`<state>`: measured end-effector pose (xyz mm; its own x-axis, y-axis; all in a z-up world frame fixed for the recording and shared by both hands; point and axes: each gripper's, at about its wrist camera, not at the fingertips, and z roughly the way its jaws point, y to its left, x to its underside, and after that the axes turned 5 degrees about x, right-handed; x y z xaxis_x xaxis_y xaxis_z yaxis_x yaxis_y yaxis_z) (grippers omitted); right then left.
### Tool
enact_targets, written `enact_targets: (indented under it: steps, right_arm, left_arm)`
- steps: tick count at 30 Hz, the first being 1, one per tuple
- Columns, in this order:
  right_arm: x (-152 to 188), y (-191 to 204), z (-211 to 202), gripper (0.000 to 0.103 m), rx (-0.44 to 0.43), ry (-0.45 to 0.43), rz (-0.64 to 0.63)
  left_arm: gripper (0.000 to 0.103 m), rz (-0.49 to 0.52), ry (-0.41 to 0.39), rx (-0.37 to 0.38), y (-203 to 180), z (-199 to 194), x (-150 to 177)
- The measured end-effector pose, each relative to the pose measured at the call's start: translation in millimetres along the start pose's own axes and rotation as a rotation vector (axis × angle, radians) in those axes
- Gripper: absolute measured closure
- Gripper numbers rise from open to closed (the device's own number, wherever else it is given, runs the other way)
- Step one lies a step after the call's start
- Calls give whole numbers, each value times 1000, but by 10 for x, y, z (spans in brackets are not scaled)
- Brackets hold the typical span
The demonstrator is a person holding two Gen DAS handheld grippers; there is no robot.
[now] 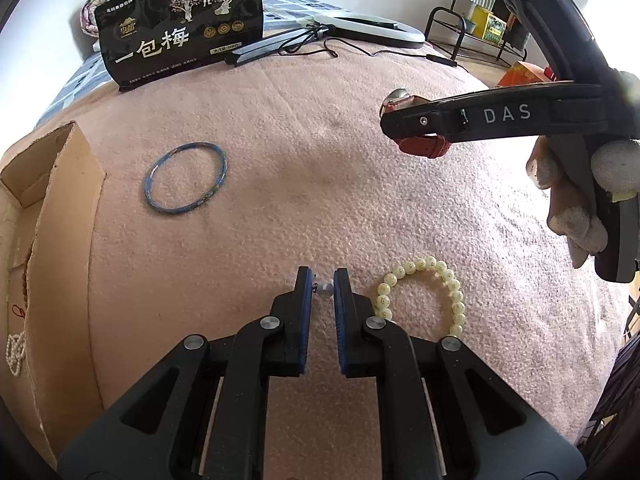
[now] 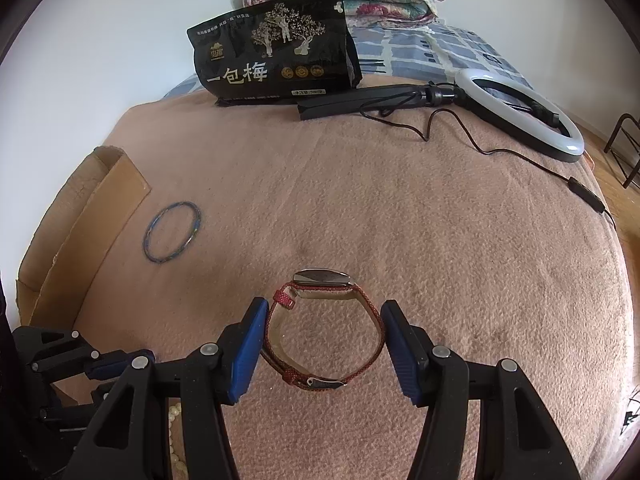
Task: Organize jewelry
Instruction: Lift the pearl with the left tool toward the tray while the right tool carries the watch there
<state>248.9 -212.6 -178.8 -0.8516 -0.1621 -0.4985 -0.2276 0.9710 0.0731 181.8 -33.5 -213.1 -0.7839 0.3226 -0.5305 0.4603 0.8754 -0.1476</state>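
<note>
My left gripper (image 1: 323, 280) is shut on a small pale bead (image 1: 325, 290), low over the pink blanket. A cream bead bracelet (image 1: 424, 296) lies just right of it. A blue bangle (image 1: 185, 178) lies farther left; it also shows in the right wrist view (image 2: 172, 231). My right gripper (image 2: 322, 314) is shut on a red-strapped watch (image 2: 322, 328), its pads pressing both sides of the strap loop. In the left wrist view the right gripper (image 1: 390, 118) holds the watch (image 1: 420, 145) above the blanket.
A cardboard box (image 1: 52, 200) stands at the left edge, with a pearl string (image 1: 15, 350) inside. A black snack bag (image 2: 272, 48), a ring light (image 2: 520, 114) and its cable (image 2: 500, 152) lie at the far side.
</note>
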Motion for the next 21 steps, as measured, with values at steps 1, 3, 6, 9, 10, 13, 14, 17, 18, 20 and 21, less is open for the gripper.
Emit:
enact_targets:
  steps: [1, 3, 6, 9, 10, 13, 14, 17, 18, 20, 21]
  right_arm:
    - [4, 0, -6, 43, -1, 0, 2]
    - [9, 1, -20, 43, -3, -2, 2]
    - [1, 7, -38, 43, -2, -6, -3]
    - [0, 6, -63, 43, -6, -10, -2]
    - [-2, 3, -73, 43, -6, -13, -3]
    - [-10, -1, -108, 43, -7, -20, -5]
    - [-11, 0, -118, 43, -9, -21, -5]
    - [-11, 6, -155, 43, -14, -24, -6]
    - [-9, 10, -170, 43, -16, -26, -7]
    - [-5, 23, -203, 43, -21, -27, -8]
    - [-3, 33, -222, 43, -23, -29, -8]
  left_arm:
    - [94, 0, -1, -2, 4, -10, 4]
    - [94, -2, -3, 1, 16, -31, 11]
    - [94, 14, -11, -6, -4, -66, 12]
    - [94, 11, -27, -7, -2, -137, -10]
    - [94, 2, -38, -4, 13, -179, -28]
    - [94, -43, -68, 4, 95, -314, -93]
    - [94, -57, -80, 5, 126, -365, -117]
    - [94, -71, -112, -8, 195, -500, -179]
    - [94, -78, -121, -12, 215, -545, -191]
    - [94, -98, -134, -18, 278, -626, -209]
    - [94, -107, -141, -19, 307, -666, -213]
